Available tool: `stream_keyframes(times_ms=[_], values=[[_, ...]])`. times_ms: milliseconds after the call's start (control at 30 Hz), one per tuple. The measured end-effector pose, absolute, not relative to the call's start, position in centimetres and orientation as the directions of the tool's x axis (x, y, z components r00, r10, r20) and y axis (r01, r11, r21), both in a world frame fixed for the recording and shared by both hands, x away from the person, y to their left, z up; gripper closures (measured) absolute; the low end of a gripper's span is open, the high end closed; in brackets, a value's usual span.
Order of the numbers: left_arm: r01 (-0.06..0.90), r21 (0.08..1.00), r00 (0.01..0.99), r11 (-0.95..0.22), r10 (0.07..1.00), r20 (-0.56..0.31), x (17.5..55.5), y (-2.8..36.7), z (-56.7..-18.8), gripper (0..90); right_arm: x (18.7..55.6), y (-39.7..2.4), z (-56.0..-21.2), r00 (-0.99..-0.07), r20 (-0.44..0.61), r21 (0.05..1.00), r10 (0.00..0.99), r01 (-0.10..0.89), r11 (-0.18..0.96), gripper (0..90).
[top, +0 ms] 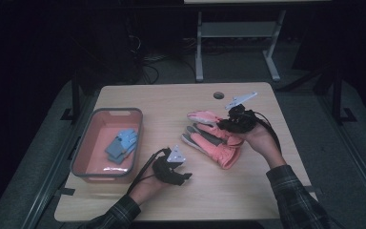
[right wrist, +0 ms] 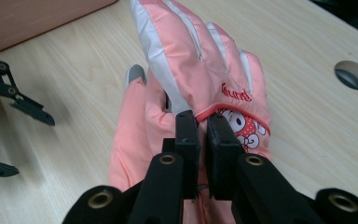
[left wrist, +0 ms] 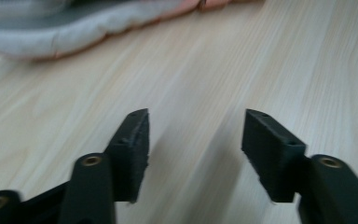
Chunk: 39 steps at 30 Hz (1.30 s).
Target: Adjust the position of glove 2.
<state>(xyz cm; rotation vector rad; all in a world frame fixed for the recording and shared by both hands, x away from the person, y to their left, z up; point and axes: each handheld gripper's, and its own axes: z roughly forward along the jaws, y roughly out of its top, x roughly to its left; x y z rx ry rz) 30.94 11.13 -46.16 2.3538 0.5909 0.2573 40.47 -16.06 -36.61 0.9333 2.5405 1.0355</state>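
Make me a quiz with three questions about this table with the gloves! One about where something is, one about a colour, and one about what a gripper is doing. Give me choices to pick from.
1. Where are the small blue gloves?
A. inside the pink bin
B. on the bare table
C. on top of the pink gloves

2. What colour is the glove that the right gripper holds?
A. green
B. pink with pale grey stripes
C. all black

3. How are the left gripper's jaws?
A. clamped on a glove
B. shut on nothing
C. open, with bare table between them

Answers:
1 A: the high view shows the blue gloves lying in the bin at the table's left.
2 B: the right gripper view shows pink fabric with grey stripes.
3 C: the left gripper view shows a wide gap with only wood in it.
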Motion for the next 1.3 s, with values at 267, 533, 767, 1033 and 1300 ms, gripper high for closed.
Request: stream_keyframes(times_ms=[267,533,767,1033,1300], values=[[0.359,0.661,0.871,-0.659,0.492,0.018,30.7,12.7,-46.6,30.4,40.6,-14.5,-37.6,-0.776,0.025,0.67,0.63,0.481,0.565,84.0],[0.366,0.668,0.865,-0.648,0.501,0.012,30.9,12.6,-46.8,25.5,40.7,-13.7,-38.1,-0.794,0.049,0.666,0.605,0.478,0.573,67.8],[0.373,0.667,0.863,-0.645,0.505,0.005,31.1,12.6,-46.9,22.5,40.7,-14.0,-37.9,-0.79,0.065,0.685,0.609,0.479,0.548,51.5],[0.374,0.665,0.862,-0.646,0.507,0.008,31.1,12.4,-46.9,21.8,40.8,-15.1,-37.3,-0.785,0.066,0.714,0.616,0.468,0.521,49.0],[0.371,0.664,0.859,-0.649,0.511,0.021,31.2,12.2,-46.5,33.5,40.9,-18.2,-36.3,-0.754,0.086,0.755,0.652,0.476,0.451,64.6]])
